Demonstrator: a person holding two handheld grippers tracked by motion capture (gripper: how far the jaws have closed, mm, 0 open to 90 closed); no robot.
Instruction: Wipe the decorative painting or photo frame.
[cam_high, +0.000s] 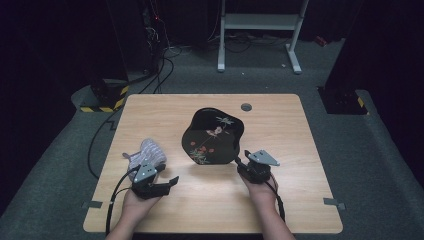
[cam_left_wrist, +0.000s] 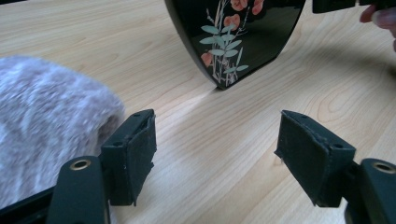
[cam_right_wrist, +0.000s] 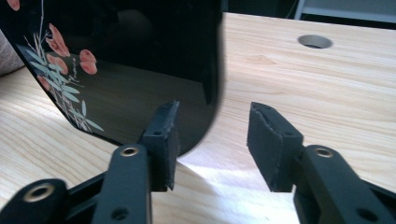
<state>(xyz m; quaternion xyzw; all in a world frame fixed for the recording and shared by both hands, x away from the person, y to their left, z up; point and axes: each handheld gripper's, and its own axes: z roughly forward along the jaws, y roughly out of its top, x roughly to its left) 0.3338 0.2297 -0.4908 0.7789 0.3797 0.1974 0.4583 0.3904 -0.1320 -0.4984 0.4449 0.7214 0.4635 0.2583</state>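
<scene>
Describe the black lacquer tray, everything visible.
The black lacquer tray is glossy, lobed in outline, painted with red flowers, green leaves and a bird. It sits mid-table, apparently tilted up, its near edge on the wood. The right gripper has its jaws open at the tray's rim; one pad overlaps the edge, without a visible squeeze.

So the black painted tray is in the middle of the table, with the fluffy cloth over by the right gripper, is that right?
Not quite. The fluffy cloth lies by the left gripper, not the right one; the high view shows it. The black painted tray is in the middle of the table, as you said.
</scene>
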